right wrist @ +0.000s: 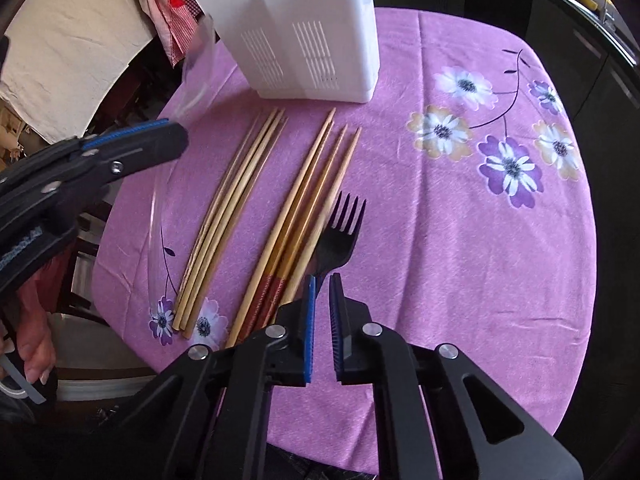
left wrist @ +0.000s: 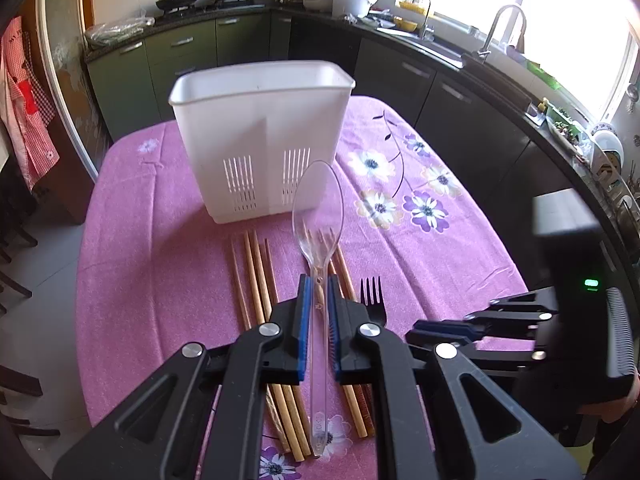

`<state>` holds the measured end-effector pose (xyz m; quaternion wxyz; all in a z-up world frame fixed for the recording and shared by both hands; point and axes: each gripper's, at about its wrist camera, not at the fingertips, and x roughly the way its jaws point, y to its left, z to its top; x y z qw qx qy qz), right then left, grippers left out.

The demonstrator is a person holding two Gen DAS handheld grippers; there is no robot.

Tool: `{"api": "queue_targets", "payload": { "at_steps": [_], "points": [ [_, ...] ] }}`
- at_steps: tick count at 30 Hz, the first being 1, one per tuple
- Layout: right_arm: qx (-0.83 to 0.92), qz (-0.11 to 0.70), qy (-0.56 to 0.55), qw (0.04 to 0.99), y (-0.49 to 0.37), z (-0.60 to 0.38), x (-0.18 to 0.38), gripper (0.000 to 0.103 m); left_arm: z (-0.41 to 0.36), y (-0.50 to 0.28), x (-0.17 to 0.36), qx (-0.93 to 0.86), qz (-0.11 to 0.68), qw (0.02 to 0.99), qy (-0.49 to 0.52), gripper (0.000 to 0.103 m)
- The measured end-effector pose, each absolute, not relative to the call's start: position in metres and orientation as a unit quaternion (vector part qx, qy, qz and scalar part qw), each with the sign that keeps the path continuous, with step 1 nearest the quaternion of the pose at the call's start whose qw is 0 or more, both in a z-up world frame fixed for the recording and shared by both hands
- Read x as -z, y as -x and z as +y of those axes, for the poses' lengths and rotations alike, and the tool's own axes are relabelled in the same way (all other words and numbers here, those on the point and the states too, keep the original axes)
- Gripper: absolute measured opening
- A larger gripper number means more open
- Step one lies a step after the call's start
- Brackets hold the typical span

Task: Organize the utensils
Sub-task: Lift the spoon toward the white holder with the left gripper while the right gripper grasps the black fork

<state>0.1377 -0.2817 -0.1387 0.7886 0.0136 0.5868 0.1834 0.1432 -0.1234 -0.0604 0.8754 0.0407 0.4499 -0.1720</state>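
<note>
- The left hand-held gripper (left wrist: 318, 284) is clamped on the handle of a clear plastic spoon (left wrist: 318, 208), which is lifted off the table (left wrist: 120, 280).
- The spoon's bowl points toward the white plastic utensil holder (left wrist: 260, 136), and its handle end sticks out behind the pads, toward the camera.
- In the right wrist view the left hand-held gripper (right wrist: 176, 136) comes in from the left edge, with the clear spoon (right wrist: 196, 68) rising from it, faint against the background.
- The right hand-held gripper (right wrist: 322, 284) has its jaws drawn narrow, the blue pads nearly together, just at the handle of a black plastic fork (right wrist: 338, 236).
- The fork lies flat on the table (right wrist: 440, 280), tines pointing toward the utensil holder (right wrist: 304, 28); its handle end is hidden behind the pads, so I cannot tell whether they actually pinch it.
- In the left wrist view the fork (left wrist: 372, 300) shows just right of the left gripper's fingers, and the right hand-held gripper (left wrist: 440, 326) enters from the right edge.
- Two groups of wooden chopsticks (right wrist: 256, 208) lie side by side on the pink flowered cloth, between the holder and the grippers; the right-hand group touches the fork.
- Some chopsticks in the right-hand group have dark red handles.
- The utensil holder stands upright at the far end of the table, with slotted vents low on its front wall.
- A person's fingers (right wrist: 36, 356) show at the lower left edge of the right wrist view.
</note>
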Motion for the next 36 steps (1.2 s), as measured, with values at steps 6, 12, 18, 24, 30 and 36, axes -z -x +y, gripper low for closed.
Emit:
{"api": "queue_targets", "payload": {
  "at_steps": [6, 12, 18, 24, 30, 36],
  "points": [
    [-0.151, 0.632, -0.014, 0.760, -0.151, -0.271, 0.155, 0.010, -0.108, -0.130, 0.057, 0.186, 0.435, 0.880, -0.039, 0.009],
    [-0.131, 0.645, -0.010, 0.753, -0.159, -0.259, 0.162, 0.011, -0.095, -0.129, 0.060, 0.193, 0.432, 0.881, -0.031, 0.009],
    [-0.105, 0.661, 0.002, 0.743, -0.167, -0.242, 0.172, 0.013, -0.086, -0.127, 0.057, 0.200, 0.423, 0.884, -0.027, 0.009],
    [-0.101, 0.653, 0.035, 0.750, -0.163, -0.223, 0.176, 0.013, -0.083, -0.126, 0.046, 0.204, 0.407, 0.890, -0.022, 0.009],
    [-0.134, 0.618, -0.024, 0.775, -0.163, -0.245, 0.163, 0.009, -0.077, -0.133, 0.007, 0.210, 0.368, 0.906, 0.002, 0.009],
    [-0.175, 0.544, -0.085, 0.816, -0.152, -0.275, 0.136, 0.009, -0.071, -0.163, -0.060, 0.195, 0.260, 0.945, 0.040, 0.009]
  ]
}}
